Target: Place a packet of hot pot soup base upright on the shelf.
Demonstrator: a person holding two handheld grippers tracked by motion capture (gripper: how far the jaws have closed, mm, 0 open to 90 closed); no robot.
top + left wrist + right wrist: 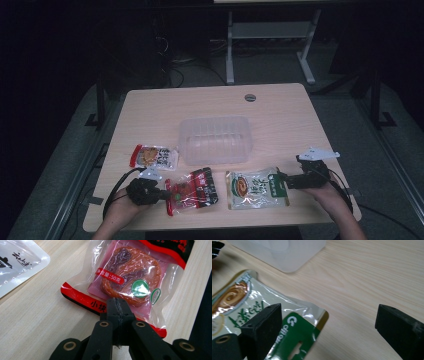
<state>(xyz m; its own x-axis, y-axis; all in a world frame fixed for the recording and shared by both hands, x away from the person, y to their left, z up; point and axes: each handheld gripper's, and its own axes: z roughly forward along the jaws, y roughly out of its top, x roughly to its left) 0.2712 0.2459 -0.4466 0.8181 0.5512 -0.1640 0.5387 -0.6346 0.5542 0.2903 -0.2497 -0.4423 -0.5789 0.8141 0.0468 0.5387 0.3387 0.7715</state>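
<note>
**Left gripper pinches the red packet's edge while the right waits open**

Nearest the high camera are the person's 2 forearms at the table's (pixel 280 100) near edge. The left gripper (pixel 161 192) has its jaws pressed together on the seam of the red snack packet (pixel 192 191); in the left gripper view the 2 black jaws meet on the red-and-black border of that packet (pixel 130 272), with the clear film and the reddish contents just beyond the tips. The packet lies flat on the wood, in front of the clear plastic container (pixel 215 140) and between the other 2 packets. The right gripper (pixel 283 180) stands with its jaws wide apart, 1 jaw over the green header of the green-and-white packet (pixel 249 307), the other over bare table; nothing is pinched there. A third, red-and-white packet (pixel 154 156) lies to the left of the container, near the left hand.

As I read it, the red packet is about to be lifted toward the container. The hold is the weak point: the jaws bite only a narrow strip of slick film at 1 edge, so the packet would hang and swing once raised, and the weight of its contents could pull the seam out of the pinch. A sideways drag instead of a clean lift could push it into the green-and-white packet beside it. A swinging packet might also catch the container's near wall and nudge that light tub away.
</note>
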